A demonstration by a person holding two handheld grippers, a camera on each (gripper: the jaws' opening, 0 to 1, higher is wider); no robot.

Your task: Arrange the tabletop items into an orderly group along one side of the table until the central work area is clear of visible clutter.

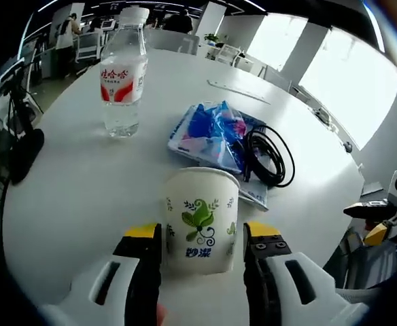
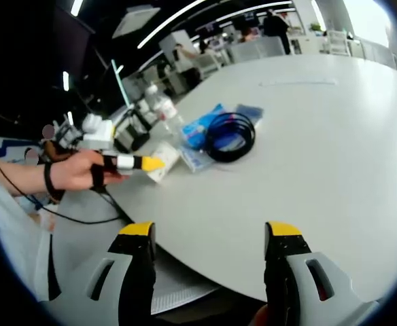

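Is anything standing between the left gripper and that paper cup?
No. The paper cup already sits between the jaws of the left gripper, with nothing in the gap. The blue packet, black cable and water bottle lie beyond it.

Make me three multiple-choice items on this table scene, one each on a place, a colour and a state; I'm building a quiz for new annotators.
1. Where does the black cable lie?
A. Coiled on the blue packet
B. Around the bottle
C. Inside the cup

2. What colour is the bottle's label?
A. Green
B. Red and white
C. Black

3. How does the right tool stand?
A. Shut on the bottle
B. Shut on the cable
C. Open, holding nothing

Answers: 1 A, the cable sits coiled partly over the packet. 2 B, the bottle wears a red and white band. 3 C, the right tool has its jaws apart over bare table, while the left tool brackets the cup.
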